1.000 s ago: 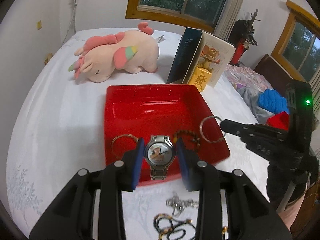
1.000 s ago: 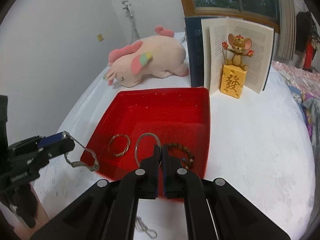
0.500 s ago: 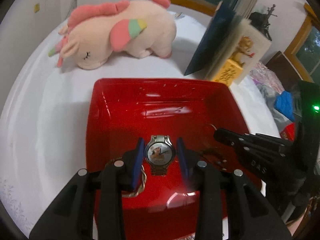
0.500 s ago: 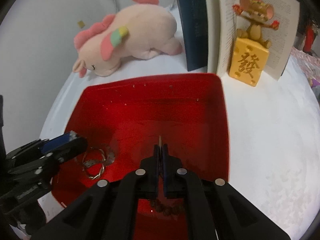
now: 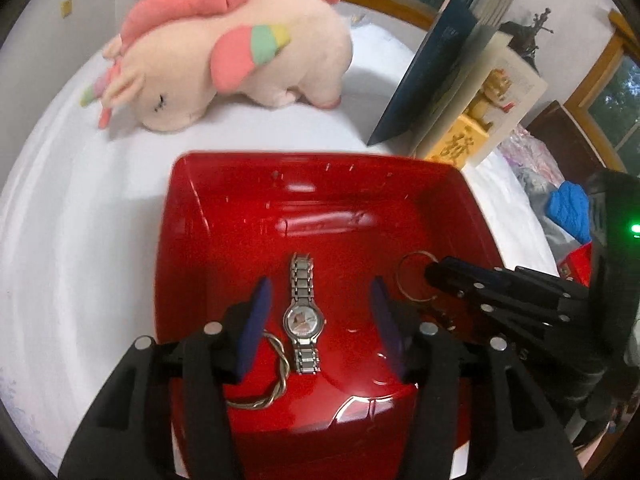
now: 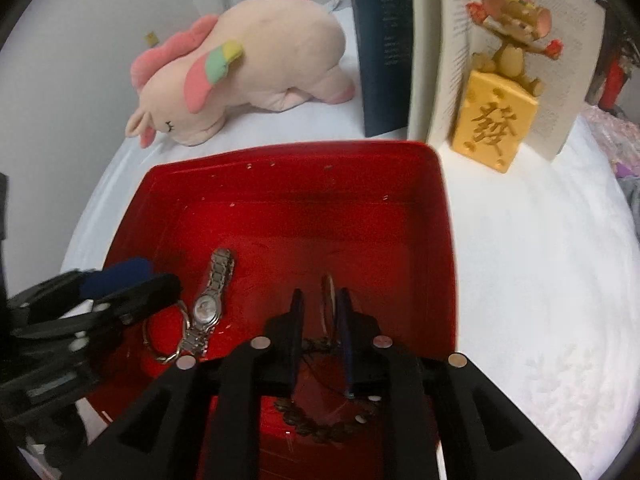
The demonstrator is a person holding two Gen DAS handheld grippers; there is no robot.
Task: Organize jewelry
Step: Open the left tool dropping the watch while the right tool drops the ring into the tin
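Left wrist view looks down into a glossy red plastic tray [image 5: 224,216] sitting on a white bedsheet [image 5: 80,208]. Over it, the left gripper [image 5: 320,312] has its jaws opening, blue pads well apart, and a silver metal wristwatch [image 5: 303,320] lies flat on the tray floor between them, touched by neither pad. Just left of the watch, partly under the near left finger, lies a twisted gold-and-silver bangle [image 5: 276,368]. To the right, the right gripper [image 5: 434,276] reaches in with its tip at a thin silver ring bangle [image 5: 402,280] standing on edge.

From the right wrist view, the right gripper [image 6: 320,312] also has its jaws opening; the thin silver ring bangle [image 6: 329,300] stands upright in the narrow gap between the pads, and whether it touches either pad I cannot tell. A dark brown beaded bracelet [image 6: 316,424] lies on the tray floor under the near part of the fingers. At the left, the left gripper [image 6: 120,284] sits low, with the wristwatch [image 6: 208,304] and the twisted bangle [image 6: 168,336] beside it on the red tray [image 6: 280,168].

Beyond the far rim lie a pink plush unicorn [image 6: 248,68], an open dark-covered book [image 6: 384,44] stood upright, and a brown mouse figurine on a yellow block [image 6: 500,112].
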